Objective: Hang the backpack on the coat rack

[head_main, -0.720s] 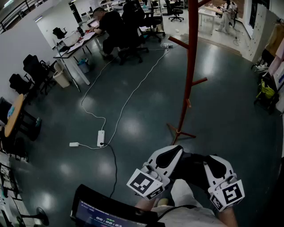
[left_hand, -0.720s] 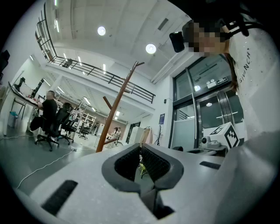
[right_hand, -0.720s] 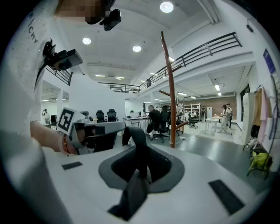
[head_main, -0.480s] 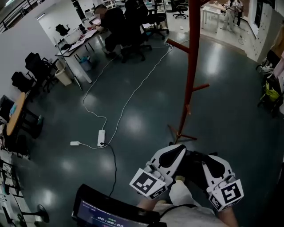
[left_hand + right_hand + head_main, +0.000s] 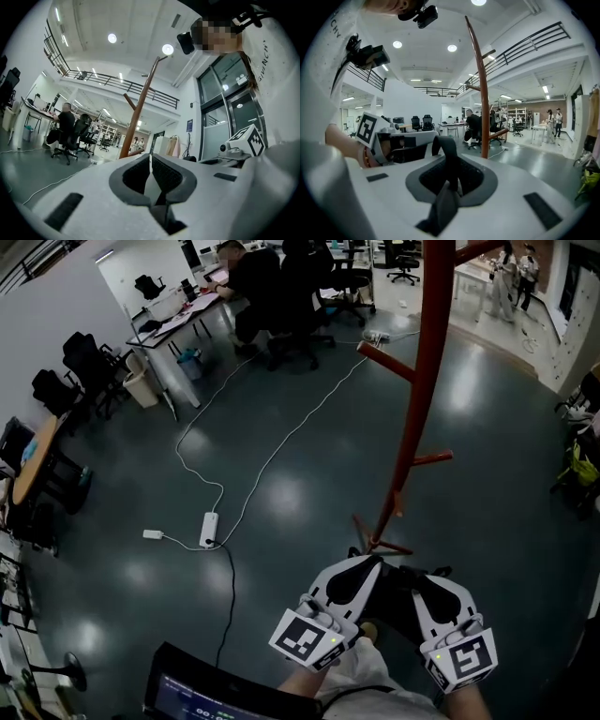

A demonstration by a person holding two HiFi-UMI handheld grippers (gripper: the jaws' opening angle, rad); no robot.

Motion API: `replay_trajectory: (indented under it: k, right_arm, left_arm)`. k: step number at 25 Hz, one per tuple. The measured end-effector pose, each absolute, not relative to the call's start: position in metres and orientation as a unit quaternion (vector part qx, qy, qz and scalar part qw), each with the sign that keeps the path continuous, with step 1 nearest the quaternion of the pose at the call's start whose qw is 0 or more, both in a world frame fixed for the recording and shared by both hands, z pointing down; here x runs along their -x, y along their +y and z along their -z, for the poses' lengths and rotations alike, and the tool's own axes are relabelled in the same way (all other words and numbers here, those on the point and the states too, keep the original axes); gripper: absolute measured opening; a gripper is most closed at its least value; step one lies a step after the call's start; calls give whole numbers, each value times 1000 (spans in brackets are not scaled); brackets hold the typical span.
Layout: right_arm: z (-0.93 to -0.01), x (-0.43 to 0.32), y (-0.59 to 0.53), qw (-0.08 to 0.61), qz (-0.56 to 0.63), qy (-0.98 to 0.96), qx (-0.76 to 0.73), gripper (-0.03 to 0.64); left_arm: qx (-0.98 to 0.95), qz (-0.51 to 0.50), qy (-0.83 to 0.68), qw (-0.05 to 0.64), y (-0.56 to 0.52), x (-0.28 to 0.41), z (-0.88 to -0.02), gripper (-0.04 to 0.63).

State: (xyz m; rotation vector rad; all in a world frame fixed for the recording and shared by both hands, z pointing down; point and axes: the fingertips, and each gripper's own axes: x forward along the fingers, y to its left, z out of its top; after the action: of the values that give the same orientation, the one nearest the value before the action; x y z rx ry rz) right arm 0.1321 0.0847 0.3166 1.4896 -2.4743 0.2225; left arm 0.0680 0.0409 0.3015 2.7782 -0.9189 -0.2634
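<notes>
Left gripper (image 5: 367,566): low in the head view, pads pressed together along a thin seam, as the left gripper view (image 5: 150,159) shows. What they clamp cannot be told.

Right gripper (image 5: 419,579): just beside the left one, jaws closed on a black strap (image 5: 446,145). The strap rises from between the pads and loops over their tips.

Backpack (image 5: 398,601): a dark mass between the two grippers, held low above the floor (image 5: 281,493), near the rack's foot.

Rack (image 5: 427,381): a red pole just beyond the grippers, standing on splayed feet, with short pegs angled upward. No peg carries the backpack.

Power strip (image 5: 208,529): on the floor to the left. Its white cable (image 5: 281,446) runs toward the desk (image 5: 173,320), where a person (image 5: 253,282) sits.
</notes>
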Motion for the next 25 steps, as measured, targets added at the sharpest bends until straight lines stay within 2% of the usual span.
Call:
replay_trajectory:
  k: [12, 25]
  right_arm:
    - [-341, -137, 13, 127, -90, -848, -507, 49]
    - [-354, -159, -59, 165, -59, -849, -499, 49]
  left_arm:
    - [-921, 121, -347, 132, -32, -67, -316, 25]
    - [-916, 136, -344, 153, -91, -89, -341, 26]
